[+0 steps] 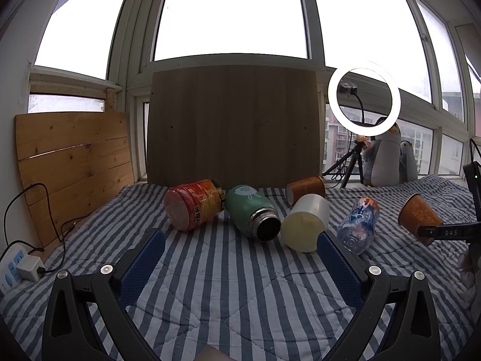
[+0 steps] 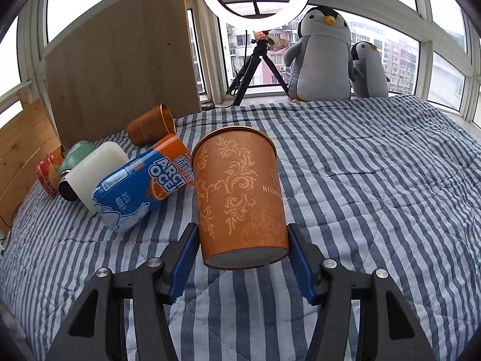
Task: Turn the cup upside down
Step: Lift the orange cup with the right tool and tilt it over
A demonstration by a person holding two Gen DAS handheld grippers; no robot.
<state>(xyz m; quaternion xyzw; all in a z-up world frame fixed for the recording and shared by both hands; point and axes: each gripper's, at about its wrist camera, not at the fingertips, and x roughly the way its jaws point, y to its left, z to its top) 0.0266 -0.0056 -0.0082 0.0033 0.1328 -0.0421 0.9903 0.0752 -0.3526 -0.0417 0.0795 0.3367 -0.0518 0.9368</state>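
Note:
An orange paper cup with a gold floral pattern (image 2: 239,198) sits between the blue pads of my right gripper (image 2: 242,240), held near its base, with its rim pointing away from the camera and its flat bottom toward me. The left wrist view shows the same cup (image 1: 419,218) tilted above the striped blanket (image 1: 228,285), gripped by the right gripper (image 1: 445,232) at the far right. My left gripper (image 1: 240,252) is open and empty, low over the blanket, in front of the row of lying containers.
Lying on the blanket are a red jar (image 1: 194,204), a green flask (image 1: 251,210), a white cup (image 1: 306,222), a blue Arctic Ocean bottle (image 1: 357,224) and a second orange cup (image 1: 305,188). Wooden boards (image 1: 231,126), a ring light (image 1: 363,97) and plush penguins (image 2: 323,57) stand behind.

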